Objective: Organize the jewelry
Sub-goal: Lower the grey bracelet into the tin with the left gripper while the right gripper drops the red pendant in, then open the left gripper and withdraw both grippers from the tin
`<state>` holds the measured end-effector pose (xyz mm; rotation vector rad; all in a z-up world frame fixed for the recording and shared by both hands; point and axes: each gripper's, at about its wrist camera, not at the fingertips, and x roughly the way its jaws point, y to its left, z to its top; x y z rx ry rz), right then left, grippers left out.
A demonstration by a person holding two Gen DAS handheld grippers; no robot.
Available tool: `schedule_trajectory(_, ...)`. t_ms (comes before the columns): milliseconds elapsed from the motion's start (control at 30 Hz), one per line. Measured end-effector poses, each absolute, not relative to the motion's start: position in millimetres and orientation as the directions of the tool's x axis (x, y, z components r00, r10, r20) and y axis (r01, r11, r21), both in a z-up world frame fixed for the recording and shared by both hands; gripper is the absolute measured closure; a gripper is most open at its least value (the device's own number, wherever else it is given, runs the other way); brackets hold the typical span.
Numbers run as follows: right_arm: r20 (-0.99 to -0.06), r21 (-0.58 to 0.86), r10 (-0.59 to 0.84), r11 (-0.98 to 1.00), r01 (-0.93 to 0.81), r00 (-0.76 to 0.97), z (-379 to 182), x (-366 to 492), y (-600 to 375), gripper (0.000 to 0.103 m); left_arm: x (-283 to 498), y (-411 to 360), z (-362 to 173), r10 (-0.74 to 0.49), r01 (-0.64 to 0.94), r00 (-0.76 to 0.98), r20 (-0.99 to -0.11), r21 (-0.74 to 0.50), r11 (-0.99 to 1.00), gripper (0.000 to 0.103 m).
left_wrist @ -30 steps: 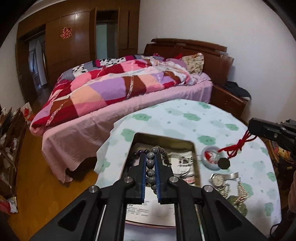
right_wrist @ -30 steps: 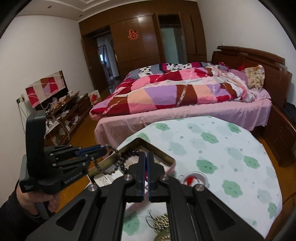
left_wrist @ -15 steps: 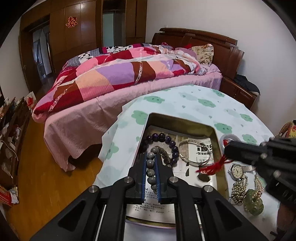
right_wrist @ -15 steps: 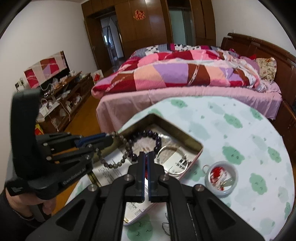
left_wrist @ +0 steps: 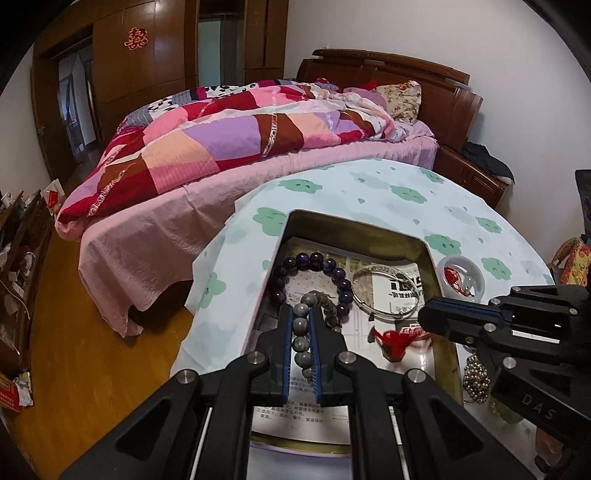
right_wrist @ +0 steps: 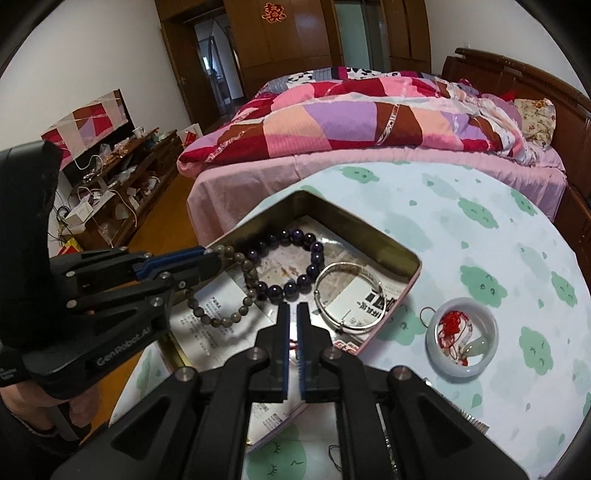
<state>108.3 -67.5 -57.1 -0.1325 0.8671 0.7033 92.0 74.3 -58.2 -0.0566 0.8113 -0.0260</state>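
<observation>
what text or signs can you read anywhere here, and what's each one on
"GenRobot.AI": side of the left gripper, right wrist view.
"DAS": body of the right gripper, left wrist view.
Red double-happiness sign: on the wardrobe.
Newspaper lining the tin: Chinese print, too blurred to read.

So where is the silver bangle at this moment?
The silver bangle lies inside the metal tin, on its printed paper lining, toward the tin's right side in both wrist views. It lies just right of the purple bead bracelet.
</observation>
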Motion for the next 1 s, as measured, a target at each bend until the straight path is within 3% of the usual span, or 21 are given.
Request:
schedule_trajectory(267, -0.725, 0.174, 0.511, 0.784, -0.596, 0.461, -55, 112, -74, 0.095, 92, 75, -55, -0.063, 0.0, 0.699, -0.712, -0.088, 0.996, 0.092)
schedule_trajectory(333, -0.723, 0.18, 0.508, 0.793, -0.582, 0.469, -55, 114, -77, 0.087, 92, 75, -53, -0.074, -0.001, 0.699, -0.711, -0.105, 0.994, 0.07)
schedule_trajectory(367, -0.724, 0.184, 0.505, 0.797, -0.575, 0.469, -55, 116, -79, 0.077, 90, 76, -51, -0.059, -0.014, 0.706, -0.705, -0.098, 0.995, 0.045)
schedule_trajectory(400, -0.723, 0.188, 0.506, 0.799, -0.571, 0.471, -56, 117, -80, 0.065, 89, 76, -49, -0.045, -0.025, 0.718, -0.694, -0.09, 0.996, 0.035)
schedule_trajectory(433, -0.718, 0.191, 0.506, 0.803, -0.564, 0.477, -55, 117, -83, 0.059, 85, 76, -46, -0.033, -0.032, 0.738, -0.674, -0.084, 0.996, 0.026)
schedule_trajectory(467, -0.715, 0.192, 0.507, 0.805, -0.561, 0.481, -55, 117, -83, 0.054, 84, 76, -45, -0.037, -0.028, 0.744, -0.667, -0.086, 0.996, 0.026)
schedule_trajectory(633, -0.71, 0.196, 0.505, 0.811, -0.552, 0.49, -54, 117, -87, 0.052, 84, 78, -45, -0.05, -0.027, 0.733, -0.678, -0.103, 0.994, 0.026)
schedule_trajectory(700, -0.708, 0.204, 0.51, 0.81, -0.55, 0.489, -54, 116, -90, 0.044, 84, 80, -47, -0.049, -0.038, 0.729, -0.682, -0.111, 0.993, 0.026)
schedule_trajectory(1000, -0.719, 0.174, 0.451, 0.854, -0.491, 0.529, -57, 105, -140, 0.043, 74, 78, -50, -0.02, -0.076, 0.732, -0.681, -0.111, 0.991, 0.026)
